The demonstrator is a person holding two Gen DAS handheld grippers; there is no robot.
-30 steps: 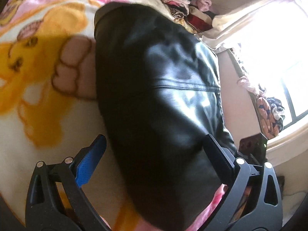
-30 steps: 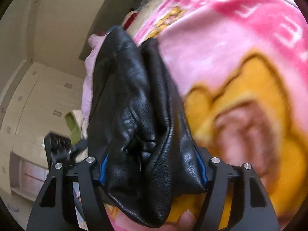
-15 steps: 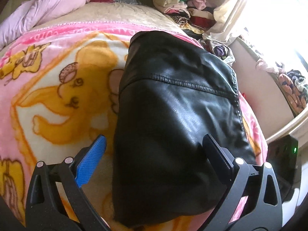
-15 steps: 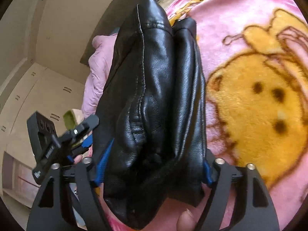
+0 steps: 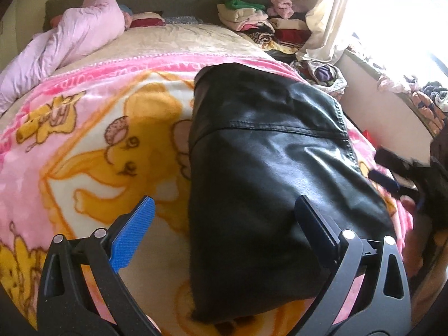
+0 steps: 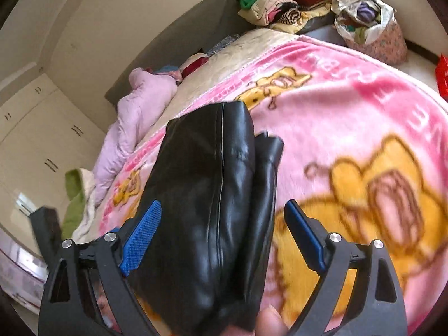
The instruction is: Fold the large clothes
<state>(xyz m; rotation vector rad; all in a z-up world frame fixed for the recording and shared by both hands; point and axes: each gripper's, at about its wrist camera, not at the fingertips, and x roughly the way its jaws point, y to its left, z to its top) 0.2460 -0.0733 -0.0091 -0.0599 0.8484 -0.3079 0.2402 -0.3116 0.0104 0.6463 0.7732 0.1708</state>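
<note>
Bed w/ pink cartoon blanket spread over it. Black leather jacket lies folded on the blanket, right of centre in left-wrist view. Pile of folded clothes at far corner by the headboard. Left tongs spread wide, released, jacket edge between the fingers. Right tongs also released, straddling the jacket's folded end, not gripping.

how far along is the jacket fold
Done: the black leather jacket lies as a compact folded bundle on the pink cartoon blanket. In hand: nothing, since the left gripper and right gripper are both open around it. Left: probably only moving it to the folded pile.
</note>
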